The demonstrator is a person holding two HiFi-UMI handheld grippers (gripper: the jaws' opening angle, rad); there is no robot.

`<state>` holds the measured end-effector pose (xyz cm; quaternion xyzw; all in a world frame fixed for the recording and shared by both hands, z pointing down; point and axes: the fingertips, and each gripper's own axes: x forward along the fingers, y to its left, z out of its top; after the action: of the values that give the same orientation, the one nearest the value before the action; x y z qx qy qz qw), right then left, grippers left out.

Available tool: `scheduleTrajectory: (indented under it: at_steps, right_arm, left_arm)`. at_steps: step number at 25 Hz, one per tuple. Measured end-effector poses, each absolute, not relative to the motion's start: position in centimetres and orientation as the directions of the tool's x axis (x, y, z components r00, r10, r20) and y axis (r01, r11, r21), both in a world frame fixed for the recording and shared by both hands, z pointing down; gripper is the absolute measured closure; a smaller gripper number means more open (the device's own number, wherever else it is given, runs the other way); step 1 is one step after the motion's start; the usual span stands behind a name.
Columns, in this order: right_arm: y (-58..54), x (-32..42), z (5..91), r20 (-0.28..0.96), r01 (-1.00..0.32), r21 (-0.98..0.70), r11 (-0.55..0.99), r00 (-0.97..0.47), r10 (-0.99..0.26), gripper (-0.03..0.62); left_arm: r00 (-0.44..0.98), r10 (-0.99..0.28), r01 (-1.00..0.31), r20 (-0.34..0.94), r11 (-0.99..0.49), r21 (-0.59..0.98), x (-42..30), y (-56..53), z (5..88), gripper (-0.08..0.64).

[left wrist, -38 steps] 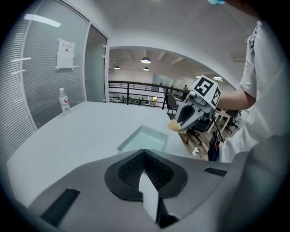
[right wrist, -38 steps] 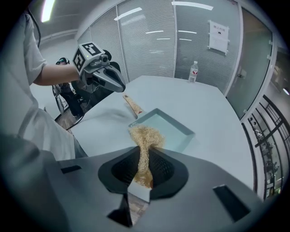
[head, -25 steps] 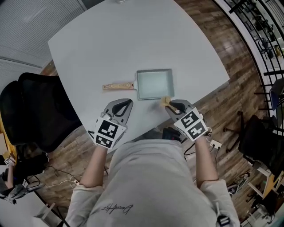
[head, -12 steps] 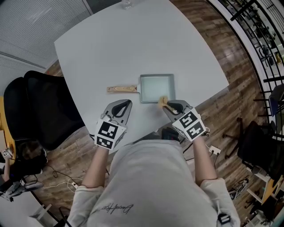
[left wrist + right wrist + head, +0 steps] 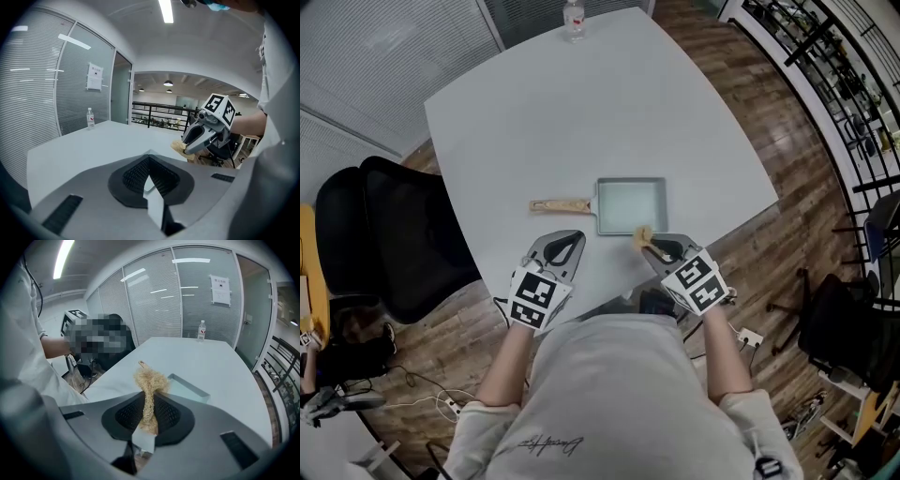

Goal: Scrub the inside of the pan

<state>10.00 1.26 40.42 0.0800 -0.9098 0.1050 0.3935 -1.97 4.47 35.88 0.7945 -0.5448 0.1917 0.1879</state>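
Fibre scrubber [image 5: 149, 386] is pinched by right gripper [image 5: 652, 246] beside the square pan's [image 5: 630, 204] near edge; left gripper [image 5: 568, 238] is pressed together.

Open tabletop [image 5: 581, 112] from ten to two o'clock of the pan [image 5: 630, 204]; handle [image 5: 561, 204] bars nine; bottle [image 5: 573, 19] far at eleven.

Scrubber [image 5: 643, 235] at pan [image 5: 630, 204] edge, white table [image 5: 534, 112]
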Motion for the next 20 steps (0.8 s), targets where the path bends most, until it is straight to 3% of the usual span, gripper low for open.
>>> scheduleTrajectory:
  at_steps: [20]
  right_arm:
    - [1.99, 10.25, 40.95, 0.730, -0.220, -0.140, 0.965, -0.682, -0.049, 0.523]
  left_arm:
    - [0.352, -0.782, -0.929, 0.515, -0.360, 0.088, -1.04, 5.03, 35.79, 0.549]
